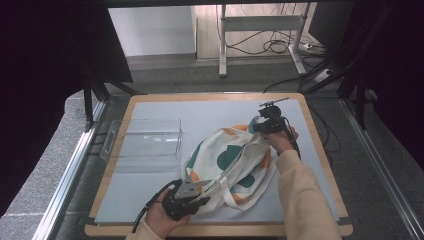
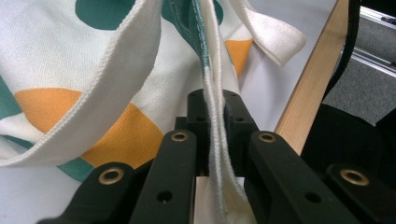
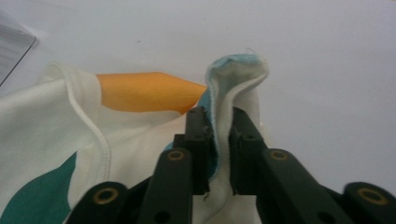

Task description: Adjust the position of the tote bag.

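Grey mat (image 1: pixel 150 192): one tote bag (image 1: pixel 235 160), one clear bin (image 1: pixel 145 142); left tool (image 1: pixel 192 196), right tool (image 1: pixel 265 131) each clamping bag.

The left hand-held gripper (image 1: pixel 192 196) is held low in the person's left hand (image 1: pixel 161 216), the palm cupped beneath it and its jaws pointed up and away from the body. In the left gripper view its jaws are seen pressed together on a fold of white cloth (image 2: pixel 215 140). The right hand-held gripper (image 1: pixel 264 126) is held farther forward in the right hand (image 1: pixel 281 139), at the end of a sleeved forearm (image 1: pixel 300 195) stretched diagonally. In the right gripper view its jaws are clamped on a raised cloth edge (image 3: pixel 231 93).
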Motion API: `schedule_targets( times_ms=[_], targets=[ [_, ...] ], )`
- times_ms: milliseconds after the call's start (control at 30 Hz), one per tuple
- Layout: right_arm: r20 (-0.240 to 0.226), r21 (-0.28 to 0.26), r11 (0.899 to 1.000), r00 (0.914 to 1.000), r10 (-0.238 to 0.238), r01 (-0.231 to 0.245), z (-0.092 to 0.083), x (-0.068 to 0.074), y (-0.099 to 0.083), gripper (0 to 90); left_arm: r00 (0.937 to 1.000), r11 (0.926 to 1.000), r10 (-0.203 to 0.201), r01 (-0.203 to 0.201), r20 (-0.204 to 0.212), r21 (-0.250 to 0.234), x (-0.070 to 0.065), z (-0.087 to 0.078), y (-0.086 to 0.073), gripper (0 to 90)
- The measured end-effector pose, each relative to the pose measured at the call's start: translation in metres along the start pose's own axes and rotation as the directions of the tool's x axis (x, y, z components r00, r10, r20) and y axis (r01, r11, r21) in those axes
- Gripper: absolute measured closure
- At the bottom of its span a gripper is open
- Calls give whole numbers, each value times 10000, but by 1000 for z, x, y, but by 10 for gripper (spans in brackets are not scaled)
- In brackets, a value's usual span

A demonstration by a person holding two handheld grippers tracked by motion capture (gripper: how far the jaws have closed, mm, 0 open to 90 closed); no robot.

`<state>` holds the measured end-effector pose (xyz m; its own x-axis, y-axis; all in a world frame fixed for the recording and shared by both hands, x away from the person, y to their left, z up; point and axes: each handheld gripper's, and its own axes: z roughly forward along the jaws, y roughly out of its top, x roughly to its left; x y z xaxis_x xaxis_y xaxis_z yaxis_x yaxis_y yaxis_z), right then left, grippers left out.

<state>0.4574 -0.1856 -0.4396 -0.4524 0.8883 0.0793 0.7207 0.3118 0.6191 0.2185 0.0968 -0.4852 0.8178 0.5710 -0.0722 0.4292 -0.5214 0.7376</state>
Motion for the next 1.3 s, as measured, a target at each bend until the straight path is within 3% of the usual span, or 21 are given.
schedule_targets(
  times_ms=[133,467,900,1300],
  targets=[
    [61,-81,9989,9989,-461,462,-4,2,-1,831,10000,10000,-37,37,23,-33,2,-2,0,844],
    [-98,-447,9953,9962,-869,864,-17,-1,-5,842,9999,10000,4,-4,-146,-53,5,-7,0,846],
    [-331,-1018,9912,9955,-885,847,-42,-6,-10,847,9990,9994,-115,101,-434,-329,13,-15,-1,847],
    [-386,-1328,9876,9952,-894,835,-70,-12,-25,847,9978,9996,-86,68,-659,-280,23,-19,3,849]
  ],
)
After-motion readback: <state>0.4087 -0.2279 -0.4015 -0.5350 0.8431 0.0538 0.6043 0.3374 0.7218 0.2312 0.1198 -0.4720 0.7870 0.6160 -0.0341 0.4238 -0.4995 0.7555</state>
